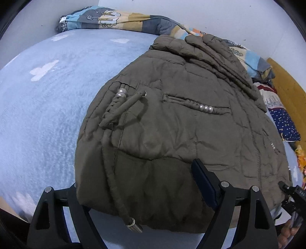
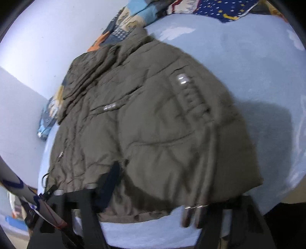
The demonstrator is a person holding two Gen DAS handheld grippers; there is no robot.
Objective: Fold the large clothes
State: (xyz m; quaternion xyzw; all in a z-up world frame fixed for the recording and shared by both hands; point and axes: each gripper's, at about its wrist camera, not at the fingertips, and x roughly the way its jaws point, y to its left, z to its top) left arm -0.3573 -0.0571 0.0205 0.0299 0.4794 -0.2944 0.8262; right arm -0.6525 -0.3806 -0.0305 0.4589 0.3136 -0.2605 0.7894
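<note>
Seen from the left wrist, a pale blue bed cover (image 1: 38,115) with white cloud shapes filled the left side. A patchwork quilt (image 1: 114,17) was bunched along its far edge against the wall. The olive padded jacket (image 1: 172,124) lay spread flat on the bed, collar far and hem near, taking up the middle and right of the view. A drawstring cord (image 1: 112,183) ran down its left part to the hem, and pearl beads (image 1: 205,108) trimmed a chest pocket. The left tool (image 1: 135,176) stood wide open astride the near hem. Its left finger was hidden at the jacket's edge, its right finger (image 1: 204,183) rested on top of the fabric, and no clamp showed. Farther right lay a dark blue starred cloth (image 1: 285,122).

The right wrist view was blurred. The same jacket filled it, and the right tool (image 2: 179,182) sat at the hem. One finger (image 2: 112,182) lay over the fabric, and the other was lost under it. Its fingers looked apart with hem between them, but whether they pinched the cloth could not be told.
</note>
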